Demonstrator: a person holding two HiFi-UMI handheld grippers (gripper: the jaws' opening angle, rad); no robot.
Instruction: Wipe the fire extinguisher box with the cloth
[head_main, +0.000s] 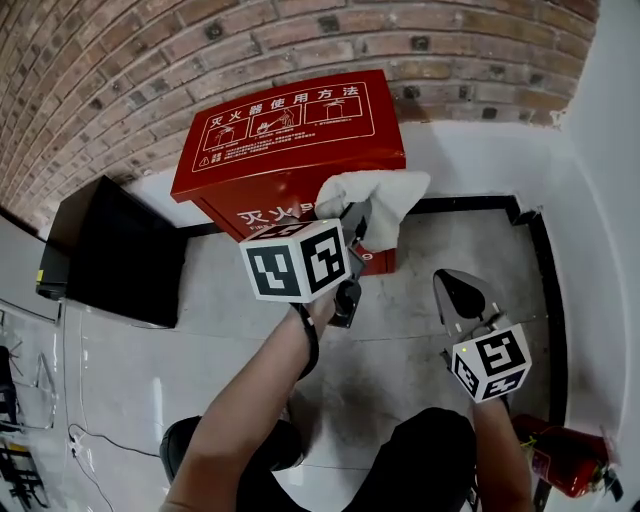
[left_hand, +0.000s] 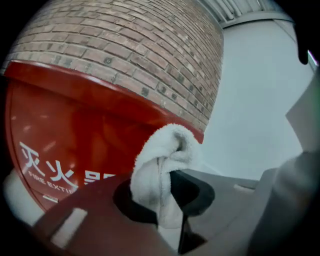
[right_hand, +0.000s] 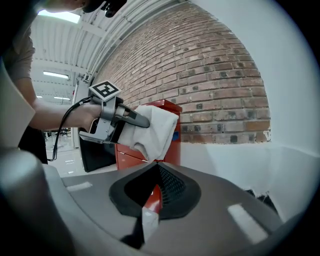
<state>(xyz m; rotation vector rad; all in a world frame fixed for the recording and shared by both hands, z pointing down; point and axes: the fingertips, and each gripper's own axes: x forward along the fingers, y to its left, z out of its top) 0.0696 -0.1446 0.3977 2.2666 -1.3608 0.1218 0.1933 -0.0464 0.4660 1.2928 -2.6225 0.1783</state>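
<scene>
Left gripper view: the left gripper (left_hand: 165, 195) clamps the cloth (left_hand: 162, 150) near the box (left_hand: 75, 130). A thin pinch could slip while wiping. The right gripper (right_hand: 152, 197) is clenched and empty.

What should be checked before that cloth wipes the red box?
1. Cloth clamped between the left gripper's fingers: ok.
2. Cloth pressed against the red box: cannot tell; it sits at the box's front upper edge, but contact is unclear.
3. Right gripper shut, empty and apart from the box: ok.
4. Box lid closed: ok.
5. Fire extinguisher lying on the floor, away from the box: ok.
</scene>
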